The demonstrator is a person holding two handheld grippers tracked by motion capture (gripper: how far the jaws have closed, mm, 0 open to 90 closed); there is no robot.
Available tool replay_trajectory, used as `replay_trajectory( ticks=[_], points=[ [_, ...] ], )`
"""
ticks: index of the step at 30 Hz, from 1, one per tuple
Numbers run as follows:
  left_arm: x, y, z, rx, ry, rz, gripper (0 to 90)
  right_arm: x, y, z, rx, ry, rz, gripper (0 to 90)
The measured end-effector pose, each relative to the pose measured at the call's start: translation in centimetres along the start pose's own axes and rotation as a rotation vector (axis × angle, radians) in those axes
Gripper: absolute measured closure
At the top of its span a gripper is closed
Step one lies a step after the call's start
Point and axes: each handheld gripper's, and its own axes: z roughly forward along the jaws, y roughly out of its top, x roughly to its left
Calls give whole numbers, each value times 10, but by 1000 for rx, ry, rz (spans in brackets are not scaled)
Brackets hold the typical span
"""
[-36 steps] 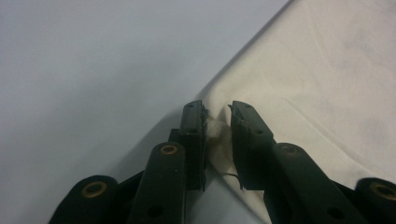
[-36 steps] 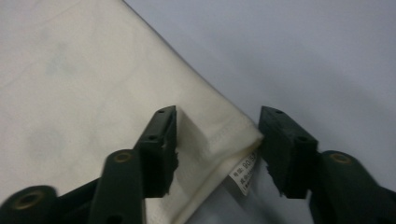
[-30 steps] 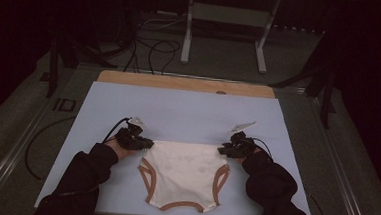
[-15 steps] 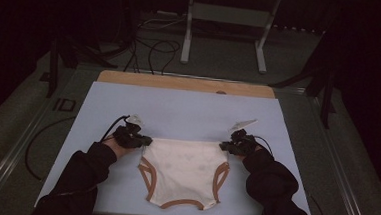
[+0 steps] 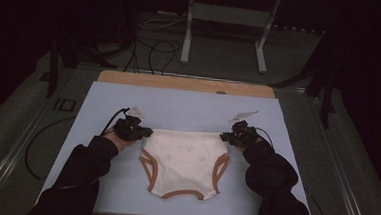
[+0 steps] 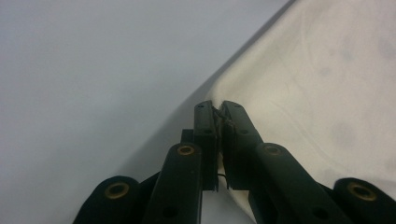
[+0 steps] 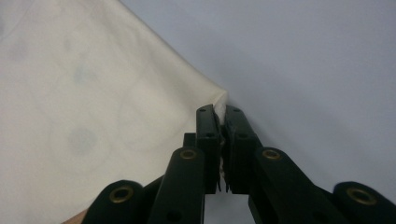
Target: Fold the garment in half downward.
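I saw a table (image 5: 188,105) with a flat, pale blue top. A strip of brown wood (image 5: 185,83) ran along its far edge. A pair of cream underpants (image 5: 184,162) with brown trim lay spread out on the blue top, near my side and about in the middle. Its waist edge pointed away from me and its leg holes faced me.

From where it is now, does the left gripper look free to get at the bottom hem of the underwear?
Probably not yet: the left gripper is shut on the waistband corner of the underwear. Nothing lies on the mat between it and the hem, so once released the way looks free.
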Motion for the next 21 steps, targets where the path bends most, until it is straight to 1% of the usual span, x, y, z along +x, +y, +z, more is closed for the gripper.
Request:
replay_trajectory(
  ticks=[2,5,7,9,10,11,19,21],
  points=[
    [1,2,-1,-14,9,2,858,-2,1,1,-2,-6,-2,863],
    [2,5,-2,-17,18,7,858,-4,4,3,6,-11,2,863],
    [3,7,-1,-22,25,10,858,-5,6,3,6,-18,-5,863],
    [5,9,-2,-29,32,6,859,-7,8,3,2,-22,0,863],
    [6,10,-2,-30,29,0,858,-7,10,3,-1,-23,-2,863],
    [7,11,-2,-37,32,4,859,-8,11,3,-1,-25,-3,863],
    [14,16,2,-35,36,-7,859,-12,14,5,-6,-36,10,863],
    [15,16,4,-33,37,-3,859,-13,15,6,-7,-36,14,863]
  ],
)
